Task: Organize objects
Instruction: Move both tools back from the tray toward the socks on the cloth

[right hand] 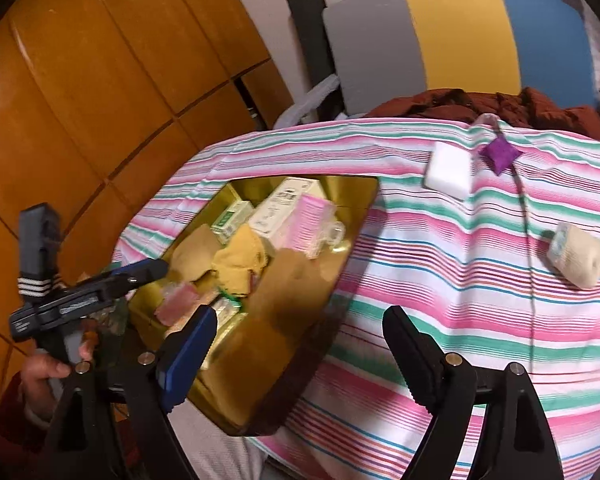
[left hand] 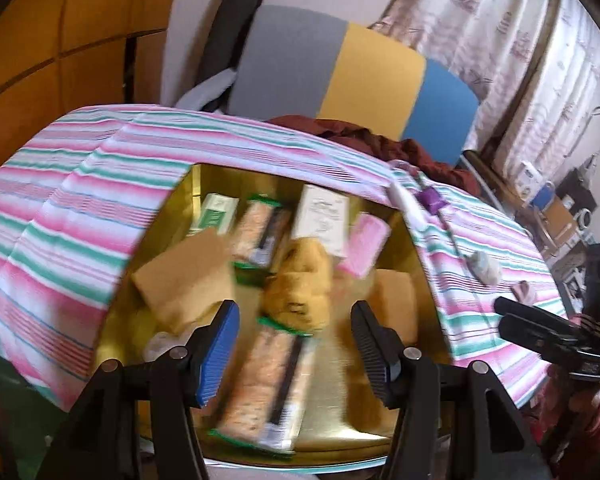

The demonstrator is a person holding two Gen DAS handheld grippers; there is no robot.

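Note:
A gold box (left hand: pixel 420 280) (right hand: pixel 352 208) sits on the striped cloth, filled with small packs: a green-edged snack pack (left hand: pixel 264 380), a yellow cloth (left hand: pixel 300 280) (right hand: pixel 240 260), a pink pack (left hand: pixel 364 244) (right hand: pixel 308 212), a white carton (left hand: pixel 324 216) (right hand: pixel 280 204) and brown cardboard (left hand: pixel 184 276) (right hand: pixel 296 280). My left gripper (left hand: pixel 294 320) (right hand: pixel 156 270) is open and empty, hovering over the box. My right gripper (right hand: pixel 300 332) (left hand: pixel 504 312) is open and empty at the box's right edge. On the cloth lie a white block (right hand: pixel 450 170), a purple pouch (right hand: pixel 500 154) and a beige roll (right hand: pixel 578 256).
The striped cloth (right hand: pixel 460 280) (left hand: pixel 80 208) covers a table. A chair with grey, yellow and blue panels (right hand: pixel 460 36) (left hand: pixel 372 76) stands behind it, holding a dark red garment (right hand: pixel 480 102). Wooden cabinets (right hand: pixel 100 100) stand to the left. A thin cord (right hand: pixel 528 240) runs across the cloth.

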